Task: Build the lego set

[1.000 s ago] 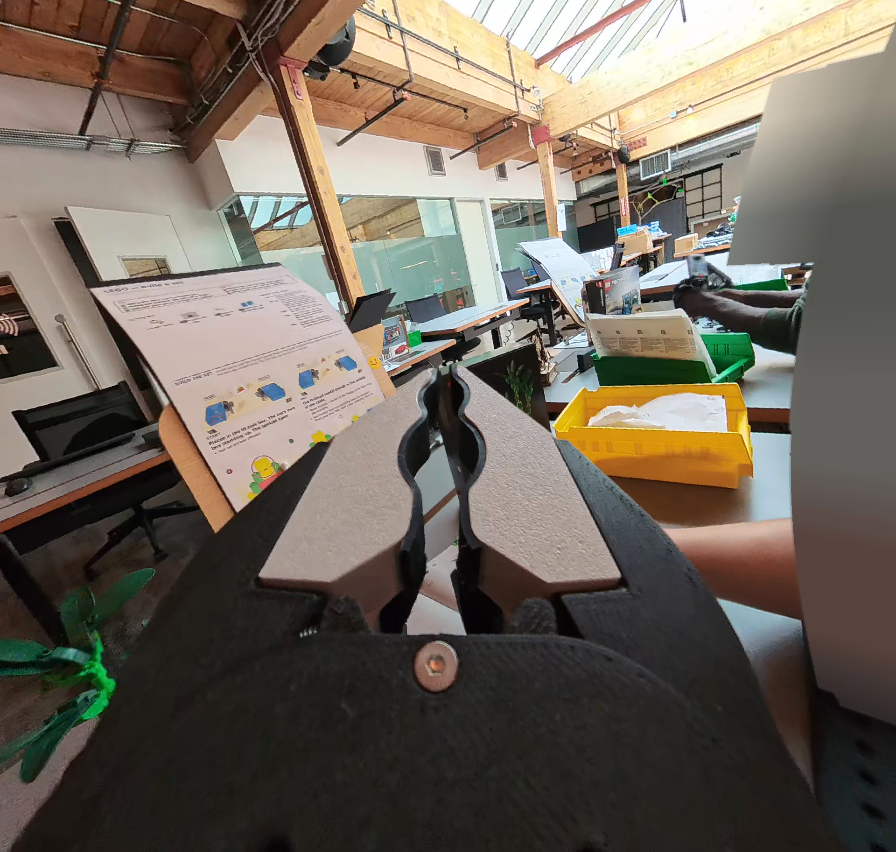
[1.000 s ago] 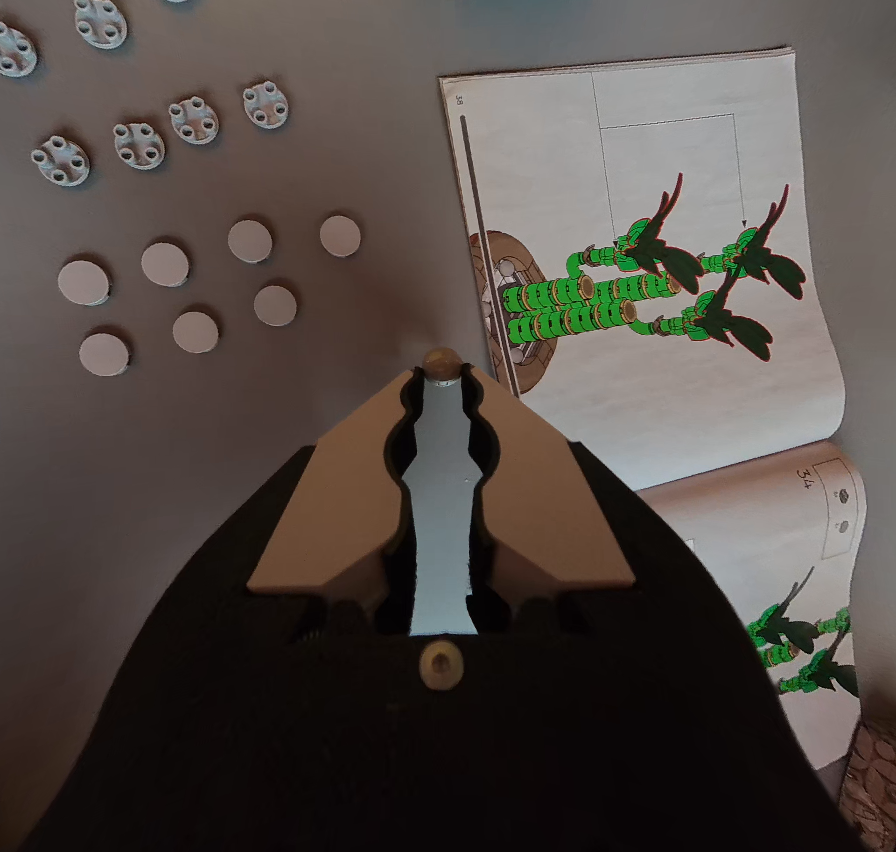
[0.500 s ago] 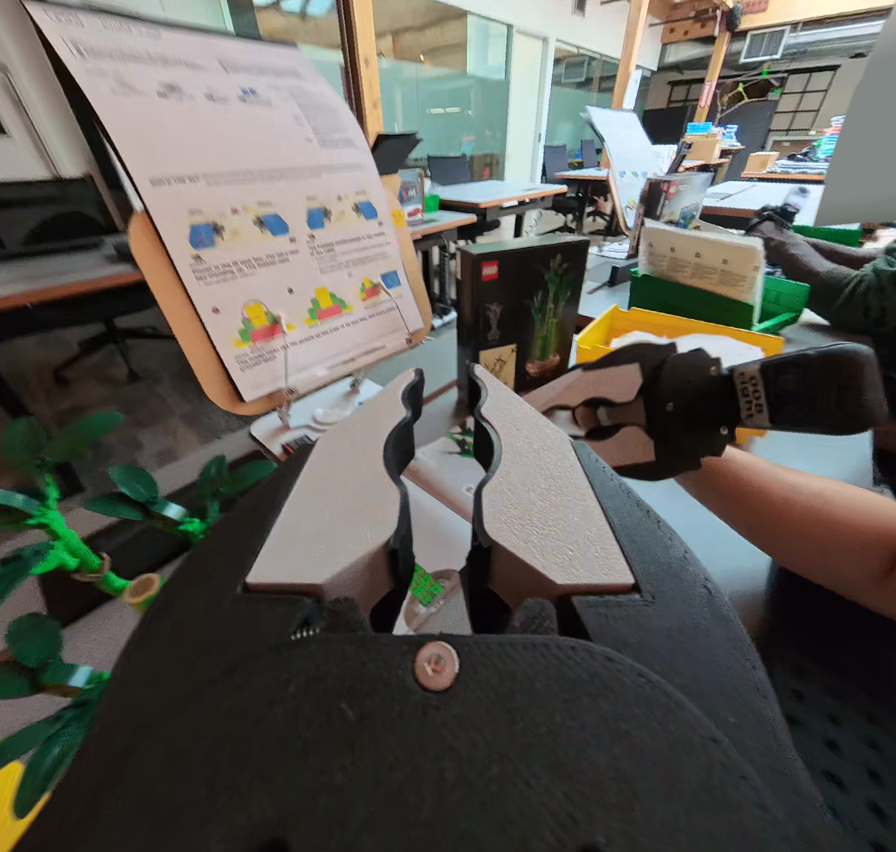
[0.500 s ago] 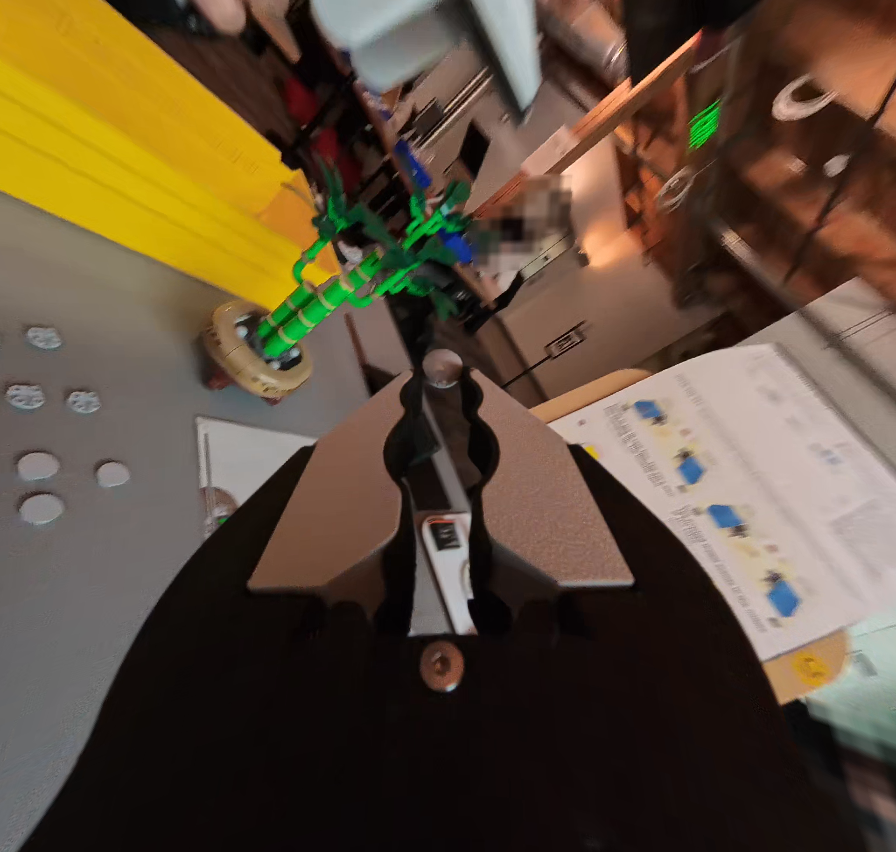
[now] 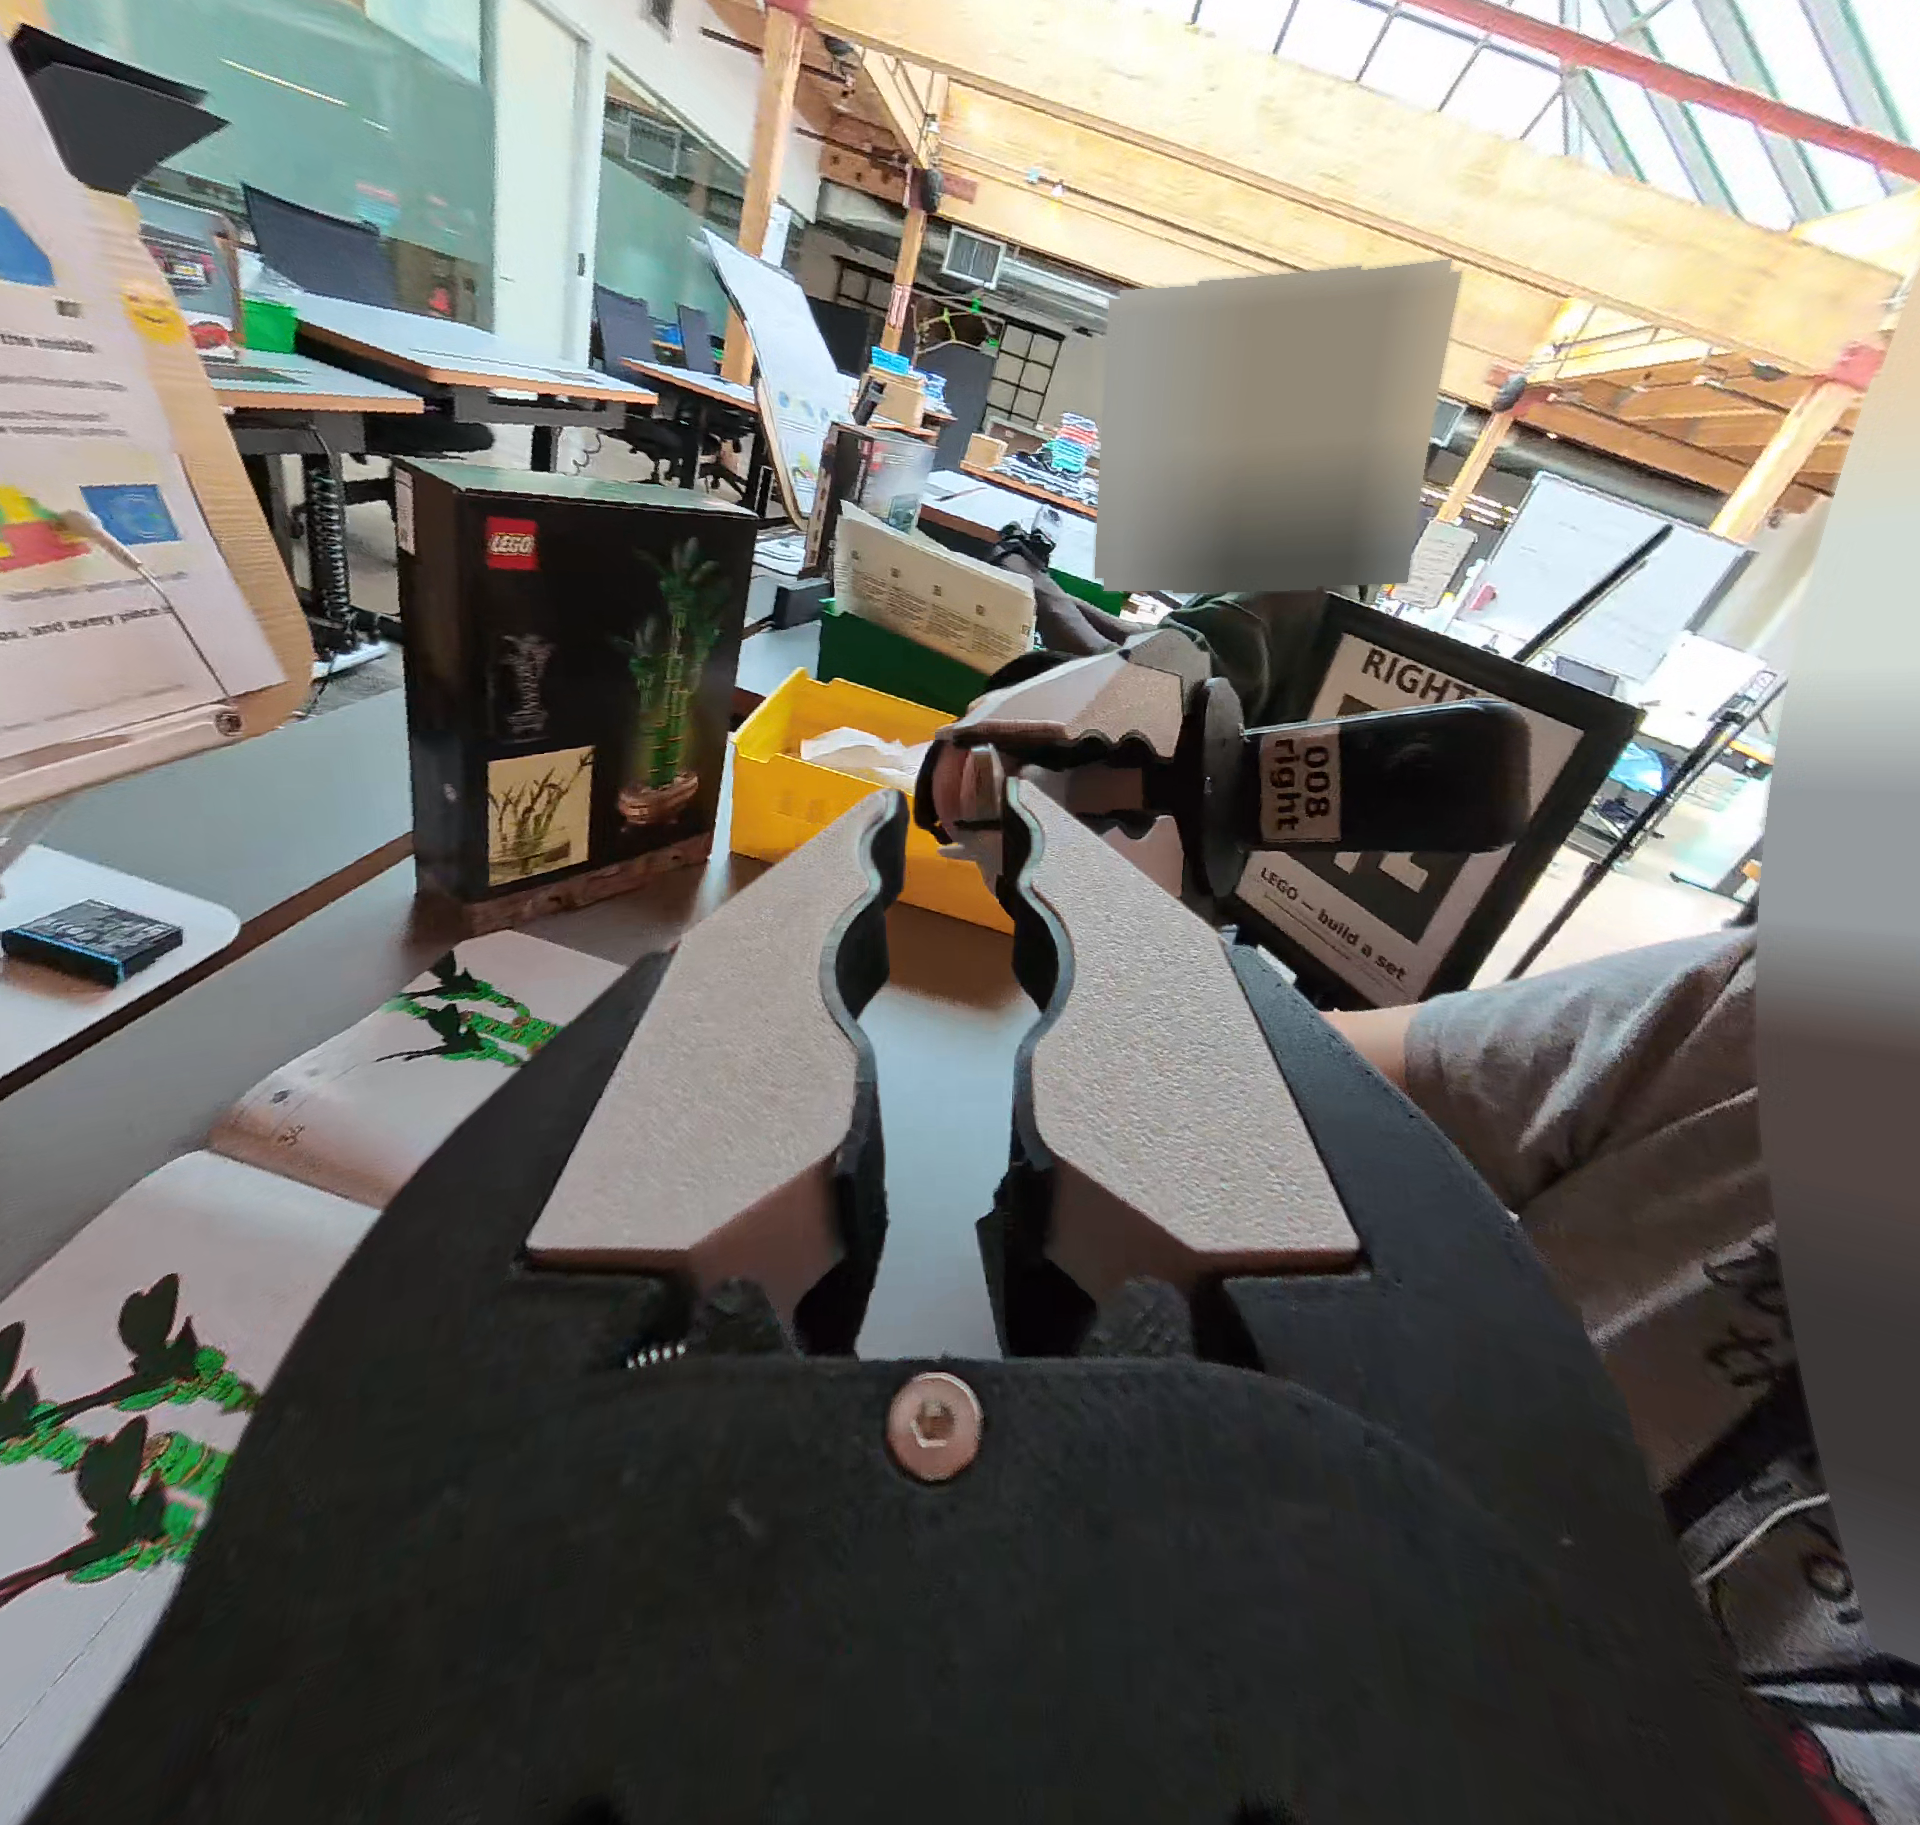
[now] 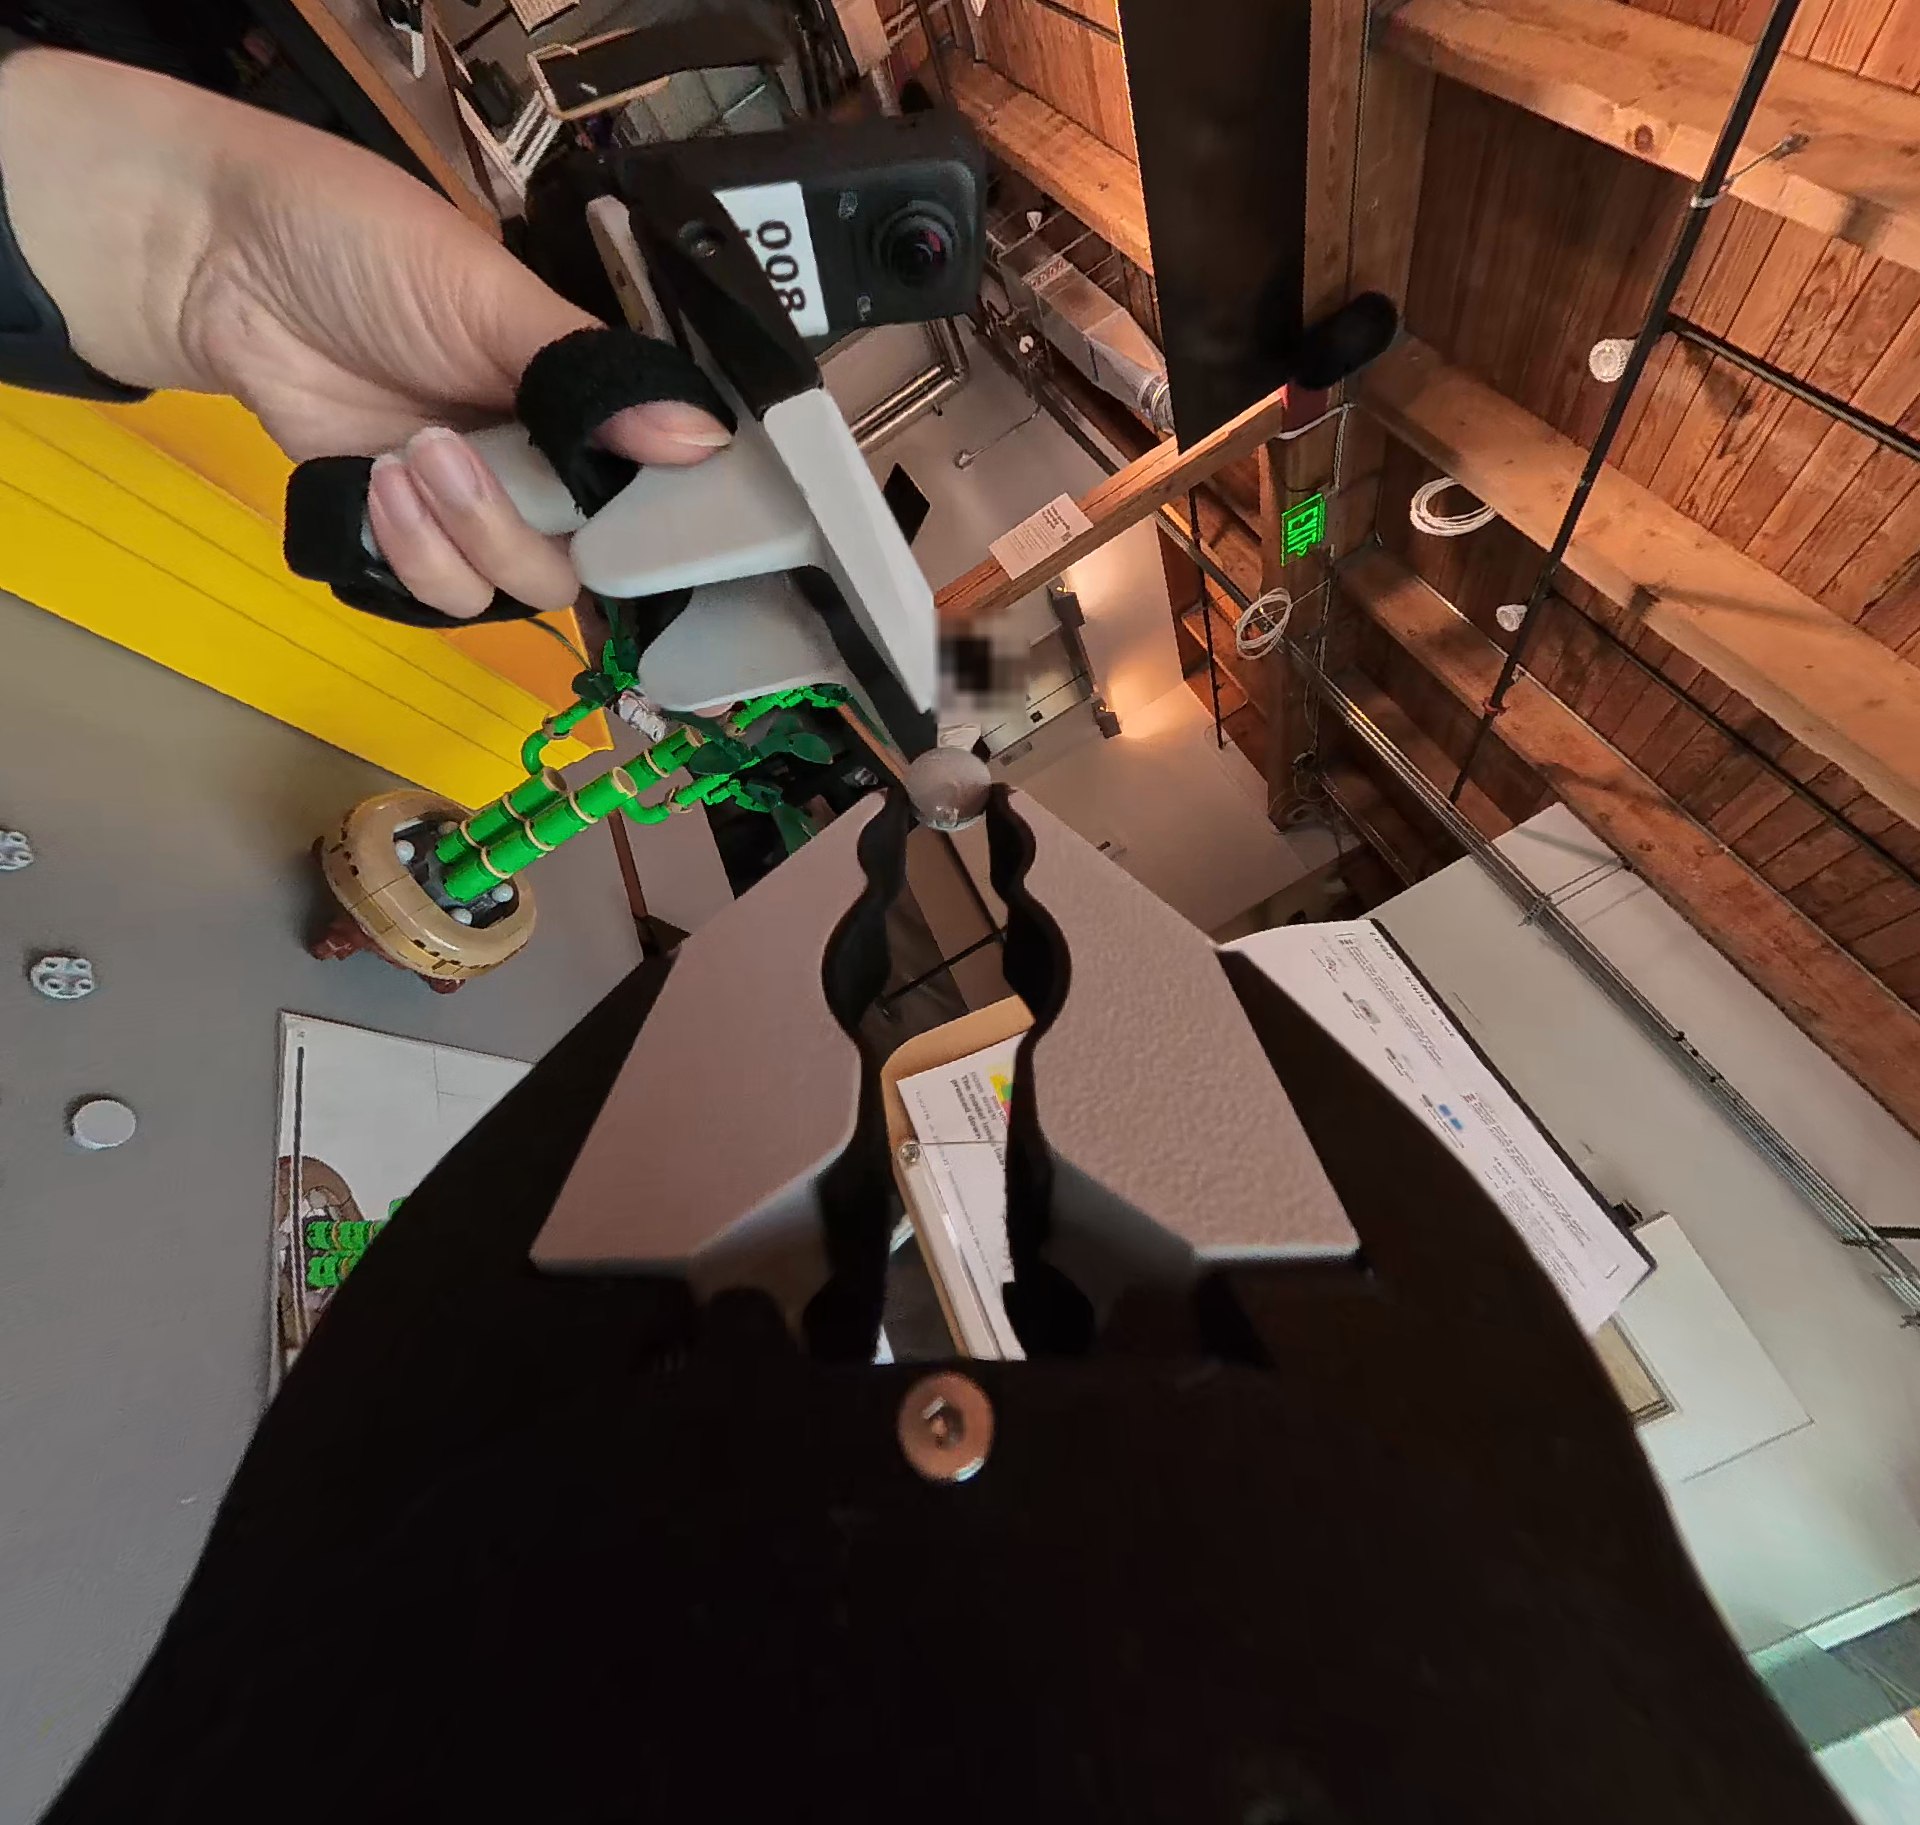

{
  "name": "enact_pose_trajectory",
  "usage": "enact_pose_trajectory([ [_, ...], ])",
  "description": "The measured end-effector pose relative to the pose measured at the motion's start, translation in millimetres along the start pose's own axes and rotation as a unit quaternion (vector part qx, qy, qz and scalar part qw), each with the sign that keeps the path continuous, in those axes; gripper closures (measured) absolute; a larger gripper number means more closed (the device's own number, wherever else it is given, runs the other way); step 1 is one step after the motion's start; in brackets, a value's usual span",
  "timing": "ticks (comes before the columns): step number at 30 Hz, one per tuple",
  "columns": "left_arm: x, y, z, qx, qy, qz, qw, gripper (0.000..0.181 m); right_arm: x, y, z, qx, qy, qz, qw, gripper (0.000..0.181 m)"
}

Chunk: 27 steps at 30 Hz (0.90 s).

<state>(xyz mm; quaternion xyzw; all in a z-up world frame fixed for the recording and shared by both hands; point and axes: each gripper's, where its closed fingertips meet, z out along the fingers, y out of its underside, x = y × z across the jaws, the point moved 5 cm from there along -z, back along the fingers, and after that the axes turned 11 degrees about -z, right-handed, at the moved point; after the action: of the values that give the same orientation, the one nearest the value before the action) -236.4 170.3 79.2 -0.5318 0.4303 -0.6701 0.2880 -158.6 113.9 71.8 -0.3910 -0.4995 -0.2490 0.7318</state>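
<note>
My right gripper (image 6: 945, 807) is shut on a small round grey piece (image 6: 945, 788) at its fingertips. In the left wrist view the right gripper (image 5: 971, 788) comes in from the right and holds that piece (image 5: 977, 788) right at the tips of my left gripper (image 5: 954, 819), which is open and empty. In the right wrist view the left gripper (image 6: 790, 622) is held in a hand just above and ahead. The green bamboo model (image 6: 540, 819) stands in its tan pot (image 6: 416, 892) on the grey table, behind the left gripper.
A dark set box (image 5: 571, 705) and a yellow bin (image 5: 800, 788) stand behind the grippers. The open instruction booklet (image 5: 416, 1048) lies at the left. Loose grey round pieces (image 6: 101, 1123) lie on the table. A black-framed sign (image 5: 1434, 819) stands at the right, a sheet on a stand (image 5: 94, 528) at the left. Only a small space, under 4 cm, lies between the two pairs of fingers. The green bamboo model (image 6: 540, 819) is about equally far from each gripper, around 30 cm.
My left gripper has opened and swung right towards the right gripper. My right gripper has lifted off the table with the round piece and turned to face the left gripper.
</note>
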Motion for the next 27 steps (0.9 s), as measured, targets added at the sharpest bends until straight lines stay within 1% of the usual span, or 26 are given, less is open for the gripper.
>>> enact_pose_trajectory([
  [3, 4, 2, 3, -0.005, 0.015, 0.008, 1.000, 0.167, 0, -1, 0, 0.001, -0.003, -0.007, 1.000, 0.167],
  [5, 6, 2, 5, -0.001, 0.019, 0.016, 1.000, 0.165, -2, -2, 0, 0.005, -0.005, -0.010, 1.000, 0.167],
  [7, 6, 4, 7, -0.005, 0.019, 0.029, 0.999, 0.169, -2, -3, 0, 0.007, -0.006, -0.009, 1.000, 0.167],
  [8, 7, 6, 8, -0.012, 0.021, 0.036, 0.999, 0.177, -2, -3, 1, 0.007, -0.006, -0.007, 1.000, 0.167],
  [12, 8, 6, 8, -0.016, 0.021, 0.046, 0.999, 0.178, -1, -2, 0, 0.016, -0.012, 0.010, 1.000, 0.167],
  [14, 5, 3, 6, -0.003, 0.028, 0.025, 0.999, 0.181, 0, -1, 0, 0.014, -0.008, 0.010, 1.000, 0.167],
  [17, -4, -7, -2, 0.043, 0.026, -0.013, 0.999, 0.181, 2, 0, -1, 0.011, -0.007, 0.009, 1.000, 0.167],
  [18, -4, -9, -4, 0.050, 0.038, -0.021, 0.998, 0.181, 2, 0, -1, 0.012, -0.008, 0.012, 1.000, 0.167],
  [19, -2, -8, -5, 0.049, 0.051, -0.027, 0.997, 0.175, 2, 0, -1, 0.012, -0.008, 0.014, 1.000, 0.167],
  [21, 2, -4, -1, 0.029, 0.067, -0.033, 0.997, 0.159, 2, -1, -1, 0.013, -0.010, 0.012, 1.000, 0.167],
  [22, 3, 0, 3, 0.014, 0.069, -0.029, 0.997, 0.157, 2, -1, -1, 0.014, -0.010, 0.011, 1.000, 0.167],
  [23, 4, 4, 7, 0.001, 0.067, -0.023, 0.998, 0.158, 1, -2, -1, 0.016, -0.011, 0.009, 1.000, 0.167],
  [24, 4, 6, 11, -0.004, 0.063, -0.015, 0.998, 0.165, 0, -3, -1, 0.019, -0.014, 0.009, 1.000, 0.167],
  [25, 5, 7, 13, 0.000, 0.063, -0.009, 0.998, 0.176, 1, -3, -1, 0.019, -0.013, 0.009, 1.000, 0.167],
  [27, 5, 4, 13, 0.016, 0.073, -0.020, 0.997, 0.177, 2, -3, -2, 0.020, -0.007, 0.009, 1.000, 0.167],
])
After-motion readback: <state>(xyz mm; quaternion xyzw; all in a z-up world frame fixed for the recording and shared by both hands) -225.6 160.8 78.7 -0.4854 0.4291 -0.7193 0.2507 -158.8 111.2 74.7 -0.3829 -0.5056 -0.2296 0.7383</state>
